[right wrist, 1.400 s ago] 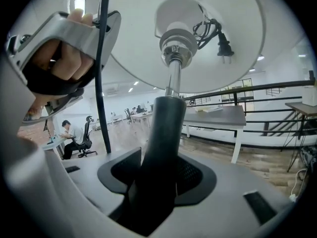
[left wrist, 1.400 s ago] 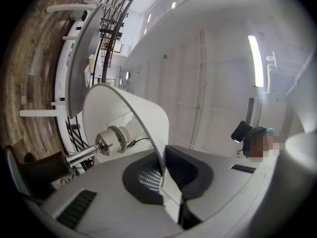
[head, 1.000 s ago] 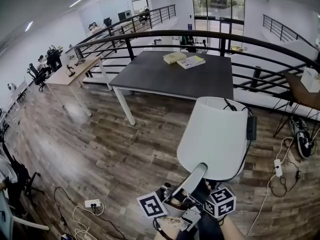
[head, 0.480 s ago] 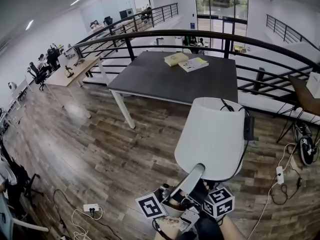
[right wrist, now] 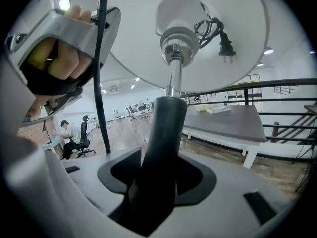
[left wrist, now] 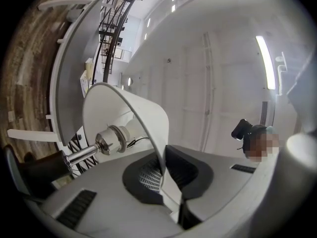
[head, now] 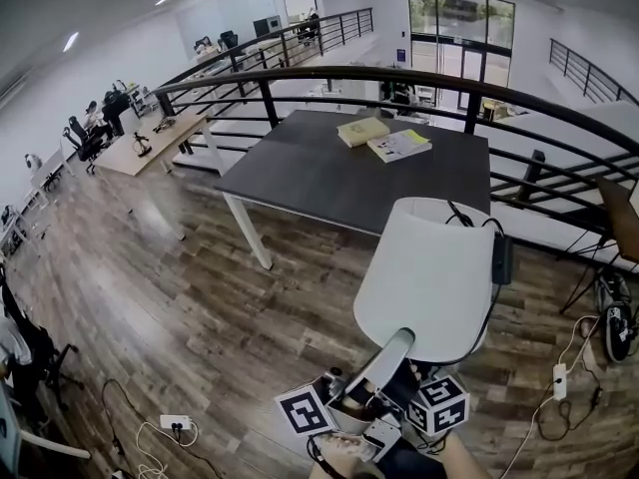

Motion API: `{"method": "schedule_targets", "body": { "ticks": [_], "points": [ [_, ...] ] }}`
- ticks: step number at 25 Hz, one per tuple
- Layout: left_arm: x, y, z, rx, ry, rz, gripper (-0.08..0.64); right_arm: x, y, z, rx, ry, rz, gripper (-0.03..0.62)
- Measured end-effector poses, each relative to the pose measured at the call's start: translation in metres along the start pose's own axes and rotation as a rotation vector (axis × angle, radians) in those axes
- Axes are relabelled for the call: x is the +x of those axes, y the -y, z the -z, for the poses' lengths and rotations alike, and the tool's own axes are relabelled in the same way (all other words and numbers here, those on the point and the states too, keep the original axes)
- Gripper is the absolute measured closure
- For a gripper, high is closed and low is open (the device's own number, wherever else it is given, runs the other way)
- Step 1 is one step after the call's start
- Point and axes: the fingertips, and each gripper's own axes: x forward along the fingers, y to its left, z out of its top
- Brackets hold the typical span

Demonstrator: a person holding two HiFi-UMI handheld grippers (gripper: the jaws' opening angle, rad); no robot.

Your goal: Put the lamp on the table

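Note:
A lamp with a white shade [head: 429, 277] hangs tilted over the wooden floor, short of the dark table [head: 329, 178]. My left gripper [left wrist: 166, 175] is shut on the thin rim of the shade [left wrist: 133, 113]; its marker cube [head: 305, 410] shows at the bottom of the head view. My right gripper [right wrist: 158, 177] is shut on the lamp's dark stem [right wrist: 166, 128], just below the socket [right wrist: 176, 38]. The lamp's black cord and plug [head: 502, 257] are draped over the shade. The shade hides both pairs of fingertips in the head view.
Two books [head: 399, 146] lie at the table's far end. A curved black railing [head: 399, 73] runs behind the table. A wooden desk [head: 150, 143] stands to the left. A power strip [head: 175, 422] and cables lie on the floor at the lower left, more cables at the right [head: 559, 382].
The lamp and both grippers have travelled across the floor with the view; the table and books have shifted right in the picture. Both grips are unchanged.

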Motion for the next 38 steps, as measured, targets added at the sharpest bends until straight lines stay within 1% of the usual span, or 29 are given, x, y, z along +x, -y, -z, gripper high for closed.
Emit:
{"method": "schedule_targets", "body": {
  "ticks": [6,12,22,30,38],
  "points": [
    [0.041,-0.031,-0.024,0.026,0.013,0.005,0.537,0.029,0.042,-0.028,-0.008,0.011,-0.025,0.370],
    [0.063,-0.056,-0.035,0.033,0.020,0.002,0.537,0.047,0.071,-0.038,-0.017,0.011,-0.035,0.370],
    [0.078,-0.078,-0.049,0.032,0.027,-0.037,0.538,0.064,0.085,-0.042,0.015,0.001,-0.059,0.370],
    [0.096,-0.106,-0.071,0.006,0.010,-0.026,0.538,0.091,0.113,-0.055,0.020,-0.001,-0.022,0.370],
    [0.121,-0.146,-0.117,-0.019,-0.016,-0.029,0.538,0.143,0.145,-0.077,0.037,-0.001,0.010,0.370]
  ]
}}
